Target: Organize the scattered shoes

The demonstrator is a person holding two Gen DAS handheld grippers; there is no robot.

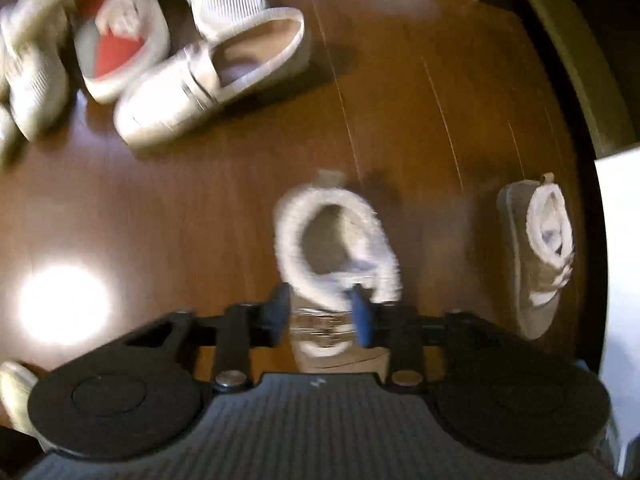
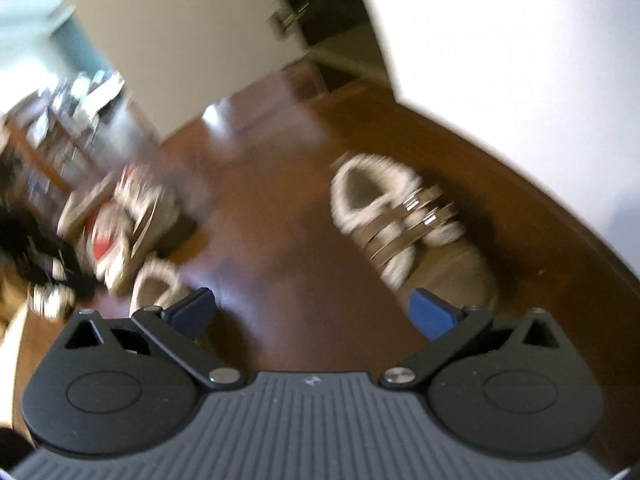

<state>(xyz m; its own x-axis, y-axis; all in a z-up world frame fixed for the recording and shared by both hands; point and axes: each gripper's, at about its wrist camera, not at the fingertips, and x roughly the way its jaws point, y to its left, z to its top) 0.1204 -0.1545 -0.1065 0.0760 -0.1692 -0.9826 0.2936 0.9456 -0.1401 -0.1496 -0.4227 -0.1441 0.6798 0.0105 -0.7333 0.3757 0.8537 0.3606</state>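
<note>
Your left gripper (image 1: 320,312) has its fingers clamped on the fleece-lined shoe (image 1: 336,256); its mate (image 1: 536,252) lies apart on the floor (image 1: 200,208), beyond it the shoe pile (image 1: 140,48). Your right gripper (image 2: 312,312) is spread, holding nothing.

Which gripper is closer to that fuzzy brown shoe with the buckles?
Left. The left gripper is clamped on the fleece-lined shoe; the right gripper hangs open above bare floor.
</note>
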